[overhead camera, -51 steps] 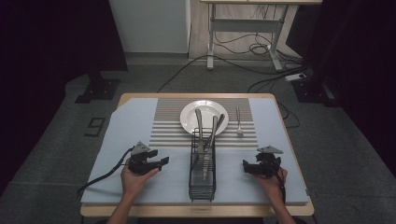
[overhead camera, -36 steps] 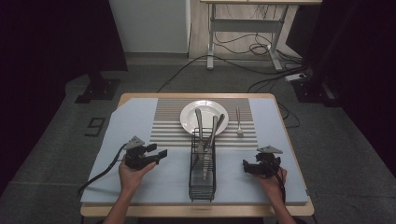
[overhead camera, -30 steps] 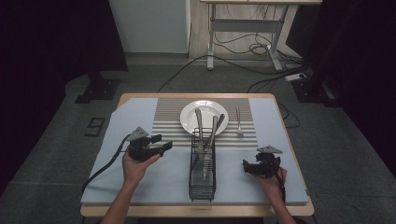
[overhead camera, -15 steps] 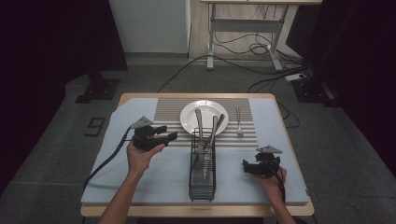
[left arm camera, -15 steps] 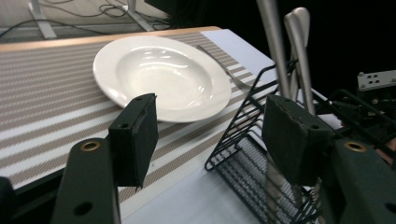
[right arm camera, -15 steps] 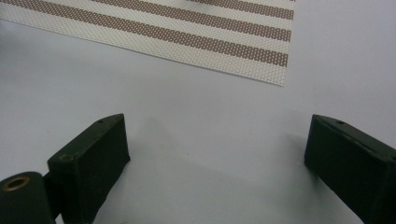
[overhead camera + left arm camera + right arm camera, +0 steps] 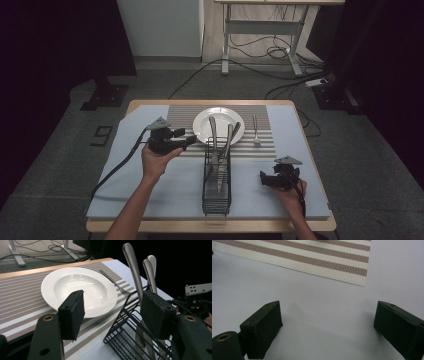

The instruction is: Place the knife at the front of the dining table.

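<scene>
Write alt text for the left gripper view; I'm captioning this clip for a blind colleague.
The left gripper, jaws open and empty, points at a black wire rack holding upright cutlery handles. Behind them a white plate sits on a striped placemat, with a fork lying just beyond the plate.

left claw (image 7: 187,141) raised, right claw (image 7: 262,179) low, both agape

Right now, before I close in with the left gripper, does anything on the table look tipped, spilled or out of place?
Nothing stands out. The wire rack stands upright with its utensils leaning toward the white plate, which looks clean and whole. A fork lies flat on the striped mat beside it. No spills show.
</scene>
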`<move>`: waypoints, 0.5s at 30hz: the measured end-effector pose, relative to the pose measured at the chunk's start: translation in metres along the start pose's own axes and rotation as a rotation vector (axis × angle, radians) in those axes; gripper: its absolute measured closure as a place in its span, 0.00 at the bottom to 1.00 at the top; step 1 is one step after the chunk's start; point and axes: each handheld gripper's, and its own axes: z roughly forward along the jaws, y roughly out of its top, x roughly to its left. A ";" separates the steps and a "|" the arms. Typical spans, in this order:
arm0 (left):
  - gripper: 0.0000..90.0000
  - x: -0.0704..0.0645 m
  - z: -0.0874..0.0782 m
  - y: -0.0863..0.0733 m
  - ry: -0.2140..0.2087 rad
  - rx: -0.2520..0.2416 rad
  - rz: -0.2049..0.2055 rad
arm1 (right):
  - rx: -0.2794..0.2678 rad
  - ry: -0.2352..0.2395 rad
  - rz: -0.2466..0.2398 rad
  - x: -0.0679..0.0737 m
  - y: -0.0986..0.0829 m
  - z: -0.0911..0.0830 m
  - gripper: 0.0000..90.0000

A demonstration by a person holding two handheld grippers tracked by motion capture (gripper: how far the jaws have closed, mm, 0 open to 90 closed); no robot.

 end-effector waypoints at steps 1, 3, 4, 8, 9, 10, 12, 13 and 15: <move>0.40 -0.001 0.001 0.003 -0.001 0.001 0.006 | 0.000 -0.001 0.000 0.000 0.000 0.000 0.09; 0.40 -0.003 0.002 0.006 -0.003 -0.001 0.009 | 0.001 0.000 -0.001 0.000 0.000 0.000 0.09; 0.40 -0.003 0.003 0.008 -0.005 0.000 0.013 | 0.000 -0.001 -0.001 0.000 0.000 0.000 0.09; 0.40 -0.006 0.008 0.013 -0.013 0.004 0.017 | 0.001 -0.001 -0.001 0.000 0.000 0.000 0.09; 0.40 -0.007 0.009 0.015 -0.013 0.008 0.020 | 0.000 -0.001 -0.001 0.000 0.000 0.000 0.09; 0.41 -0.007 0.009 0.015 -0.013 0.008 0.020 | 0.000 -0.001 -0.001 0.000 0.000 0.000 0.09; 0.41 -0.010 0.013 0.019 -0.019 0.010 0.027 | 0.003 0.000 0.000 0.000 0.000 0.000 0.09; 0.41 -0.010 0.013 0.019 -0.019 0.010 0.027 | 0.003 0.000 0.000 0.000 0.000 0.000 0.09; 0.41 -0.009 0.017 0.021 -0.023 0.012 0.020 | 0.003 -0.001 -0.002 0.000 0.000 0.000 0.09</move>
